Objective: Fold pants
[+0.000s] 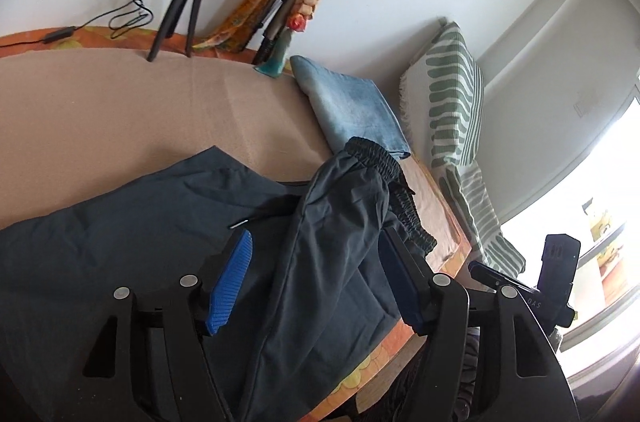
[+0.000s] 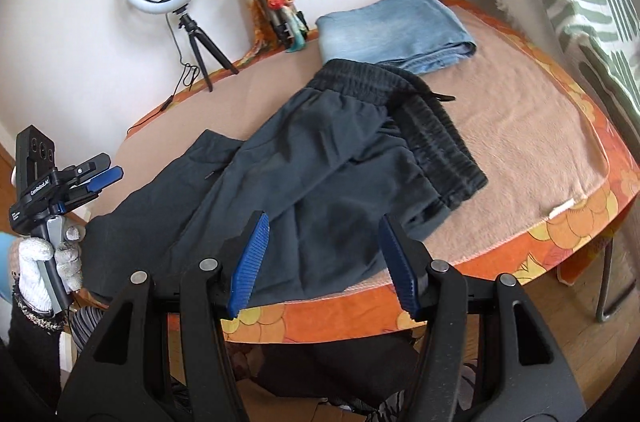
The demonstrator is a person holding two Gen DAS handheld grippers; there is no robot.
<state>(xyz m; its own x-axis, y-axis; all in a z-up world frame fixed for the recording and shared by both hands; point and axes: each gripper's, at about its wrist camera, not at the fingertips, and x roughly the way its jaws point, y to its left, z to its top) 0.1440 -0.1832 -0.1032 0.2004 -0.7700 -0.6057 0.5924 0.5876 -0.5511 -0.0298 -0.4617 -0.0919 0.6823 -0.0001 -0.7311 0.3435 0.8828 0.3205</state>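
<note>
Currently neither tool grips anything: my left tool [image 1: 316, 282] stands spread above the dark jogger pants [image 2: 320, 174], cloth below the gap but no pad pressing; my right tool [image 2: 322, 262] is likewise spread, at the near edge of the bench [image 2: 540, 142]. The pants lie on the beige fleece cover, one half thrown loosely over the other, ribbed elastic waistband [image 2: 368, 78] toward the far side, touching the folded light-blue jeans [image 2: 392, 26]. I judge the lengthwise fold laid but untidy. Next move, as I judge it: pinch the thin, slack fabric at both ends and square the edges before folding across. Wrinkles suggest it will slide easily.
</note>
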